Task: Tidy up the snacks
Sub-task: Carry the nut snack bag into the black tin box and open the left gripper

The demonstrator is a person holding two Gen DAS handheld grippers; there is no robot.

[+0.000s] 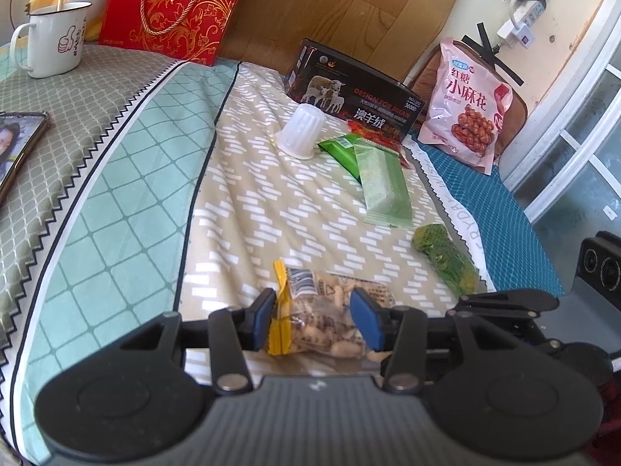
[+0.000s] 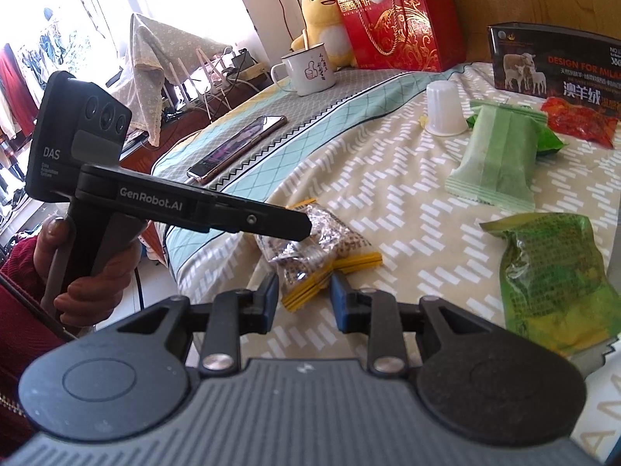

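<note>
A clear nut snack packet with yellow ends (image 1: pixel 322 310) lies on the patterned bedspread (image 1: pixel 271 202). My left gripper (image 1: pixel 316 320) has its blue pads on both sides of the packet, shut on it. The same packet shows in the right wrist view (image 2: pixel 310 248), with the left gripper's black finger over it. My right gripper (image 2: pixel 304 299) sits at the packet's yellow end, pads on either side with a small gap, so its grip is unclear. A pale green bar (image 1: pixel 384 186), a dark green pouch (image 1: pixel 446 258), a green packet (image 1: pixel 339 149) and a red packet (image 1: pixel 374 134) lie beyond.
A white ribbed cup (image 1: pixel 300 132) stands upside down by a black sheep-print box (image 1: pixel 357 95). A pink snack bag (image 1: pixel 467 106) leans at the back right. A white mug (image 1: pixel 52 40), red gift box (image 1: pixel 174 7) and phone (image 1: pixel 17 151) sit at the left.
</note>
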